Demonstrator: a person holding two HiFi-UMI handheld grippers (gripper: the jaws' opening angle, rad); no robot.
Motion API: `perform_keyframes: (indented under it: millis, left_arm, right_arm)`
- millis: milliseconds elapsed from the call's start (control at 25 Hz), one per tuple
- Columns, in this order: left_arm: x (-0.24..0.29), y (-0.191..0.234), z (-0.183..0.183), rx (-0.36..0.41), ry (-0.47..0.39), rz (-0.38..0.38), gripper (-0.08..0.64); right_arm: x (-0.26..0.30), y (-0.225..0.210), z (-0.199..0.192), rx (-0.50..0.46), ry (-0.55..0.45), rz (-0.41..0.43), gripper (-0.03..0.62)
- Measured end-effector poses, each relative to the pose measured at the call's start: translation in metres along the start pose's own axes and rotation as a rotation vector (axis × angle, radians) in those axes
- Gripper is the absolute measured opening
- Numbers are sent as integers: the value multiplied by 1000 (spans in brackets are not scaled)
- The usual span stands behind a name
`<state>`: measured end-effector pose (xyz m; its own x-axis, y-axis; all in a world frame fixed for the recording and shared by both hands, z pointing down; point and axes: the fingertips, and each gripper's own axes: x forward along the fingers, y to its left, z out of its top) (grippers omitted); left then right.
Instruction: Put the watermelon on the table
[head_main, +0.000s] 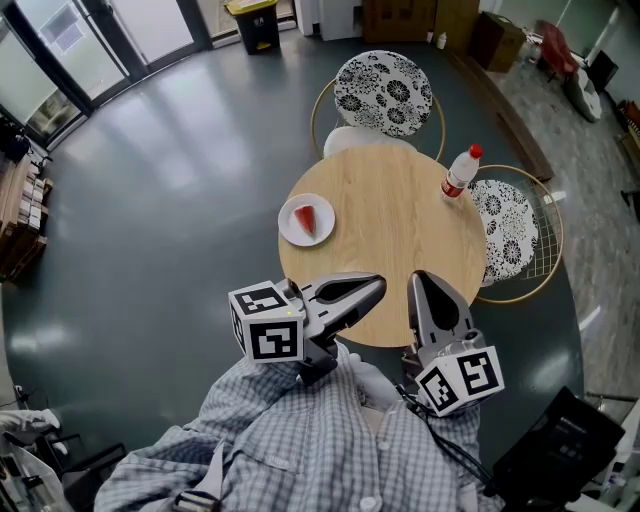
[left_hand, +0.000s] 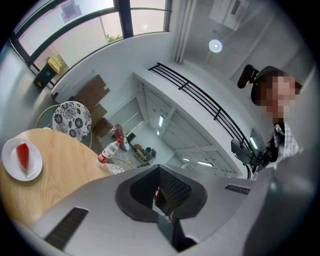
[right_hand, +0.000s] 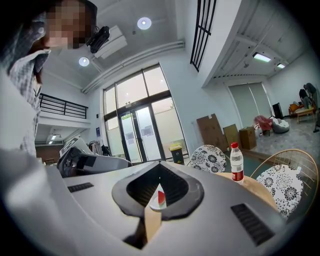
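Observation:
A red watermelon slice (head_main: 305, 221) lies on a small white plate (head_main: 288, 228) at the left side of the round wooden table (head_main: 400, 235). In the left gripper view the slice (left_hand: 23, 156) and plate (left_hand: 32, 173) sit far left. The right gripper view shows the slice (right_hand: 161, 198) only as a sliver behind its jaws. My left gripper (head_main: 375, 286) and right gripper (head_main: 424, 279) hover side by side at the table's near edge, close to the person's chest. Both are shut and hold nothing. The left gripper (left_hand: 160, 168) and right gripper (right_hand: 160, 164) point about level.
A plastic water bottle (head_main: 460, 172) with a red cap stands at the table's right edge. Two wire chairs with black-and-white floral cushions stand by the table, one behind (head_main: 384, 92) and one to the right (head_main: 510, 225). A dark grey floor surrounds the table.

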<state>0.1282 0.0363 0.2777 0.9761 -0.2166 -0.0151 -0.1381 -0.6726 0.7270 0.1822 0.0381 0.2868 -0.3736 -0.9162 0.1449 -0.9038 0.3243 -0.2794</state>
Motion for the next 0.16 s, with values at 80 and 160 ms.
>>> perform_keyframes:
  millis: [80,160]
  left_arm:
    - [0,0,-1,2,3,0,6]
    - [0,0,-2,3,4,-1,6]
  right_arm:
    - [0,0,-1,2,1,3,8]
    - [0,0,-2,5,3,6,8]
